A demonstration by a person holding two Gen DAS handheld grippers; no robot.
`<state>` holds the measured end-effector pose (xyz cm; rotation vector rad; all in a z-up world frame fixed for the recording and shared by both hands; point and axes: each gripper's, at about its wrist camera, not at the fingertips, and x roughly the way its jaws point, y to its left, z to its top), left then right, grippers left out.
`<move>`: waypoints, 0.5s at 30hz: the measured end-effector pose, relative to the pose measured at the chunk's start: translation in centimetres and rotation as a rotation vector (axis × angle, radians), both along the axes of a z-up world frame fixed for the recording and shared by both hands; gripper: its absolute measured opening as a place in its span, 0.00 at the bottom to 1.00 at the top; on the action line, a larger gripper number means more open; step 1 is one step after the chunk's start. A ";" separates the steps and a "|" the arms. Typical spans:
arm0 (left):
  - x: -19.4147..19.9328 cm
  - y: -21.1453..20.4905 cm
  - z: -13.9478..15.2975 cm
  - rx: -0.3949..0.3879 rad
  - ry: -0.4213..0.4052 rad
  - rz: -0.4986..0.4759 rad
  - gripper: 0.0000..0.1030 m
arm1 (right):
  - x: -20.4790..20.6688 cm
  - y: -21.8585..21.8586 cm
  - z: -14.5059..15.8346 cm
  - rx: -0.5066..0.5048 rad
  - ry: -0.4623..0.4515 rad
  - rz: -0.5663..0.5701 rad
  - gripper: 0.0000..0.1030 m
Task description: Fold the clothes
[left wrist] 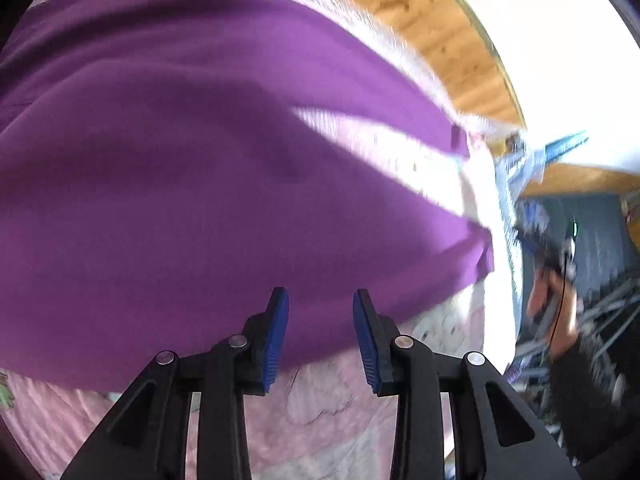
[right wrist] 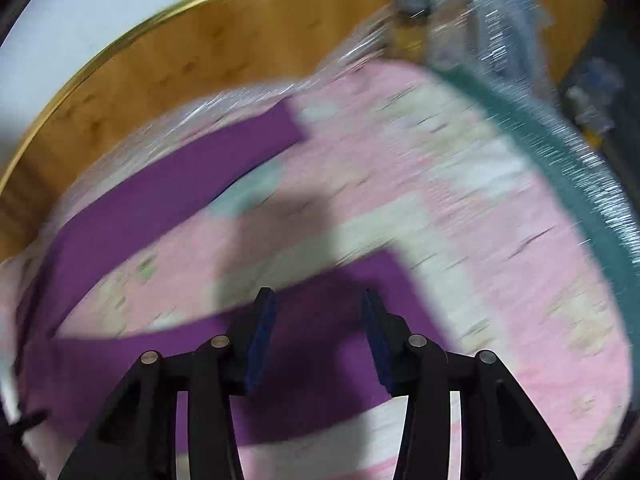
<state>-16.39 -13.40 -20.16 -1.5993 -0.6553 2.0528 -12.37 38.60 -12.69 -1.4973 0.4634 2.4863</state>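
Left wrist view shows one purple garment (left wrist: pixel 192 168) spread on a pink bedcover (left wrist: pixel 328 412), its near hem lying just ahead of and between the left gripper (left wrist: pixel 320 336), whose jaws stand wide apart and hold nothing. In the blurred right wrist view, the right gripper (right wrist: pixel 318 338) likewise gapes empty, the garment's (right wrist: pixel 312 368) two purple strips below and beyond its jaws.

Matt purple cloth garment (left wrist: pixel 180 160); glossy wooden headboard (right wrist: pixel 168 60)

Bright daylight, blown-out white at upper right (left view), heavy motion blur, fisheye-curved edges, soft shadows
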 end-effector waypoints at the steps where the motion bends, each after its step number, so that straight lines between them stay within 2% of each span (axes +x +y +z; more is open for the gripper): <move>1: -0.4 0.3 -0.2 0.018 -0.005 0.012 0.34 | 0.2 -0.6 -1.4 -0.008 -0.036 0.035 0.43; 3: -0.8 1.7 -1.3 -0.016 -0.024 -0.009 0.34 | 1.0 -1.1 -4.6 0.031 -0.128 0.078 0.42; 4: -0.6 2.7 -2.4 -0.071 -0.046 -0.021 0.34 | 2.1 -0.8 -5.2 0.068 -0.142 0.090 0.40; 5: -0.5 3.7 -3.5 -0.125 -0.065 -0.033 0.31 | 3.5 -0.6 -5.4 0.105 -0.141 0.106 0.40; 8: -0.5 4.3 -3.1 -0.174 -0.035 -0.009 0.31 | 6.0 0.4 -5.2 0.137 -0.201 0.119 0.40; 10: -0.9 5.4 -2.5 -0.202 -0.013 -0.019 0.31 | 6.5 1.3 -3.7 0.142 -0.174 0.090 0.40; 12: -1.5 8.1 -1.2 -0.180 0.036 -0.075 0.31 | 6.1 1.9 -2.0 0.109 -0.104 0.071 0.40; 15: -2.7 11.1 -1.0 -0.174 0.060 -0.128 0.31 | 4.3 1.5 -2.4 0.085 -0.089 0.123 0.40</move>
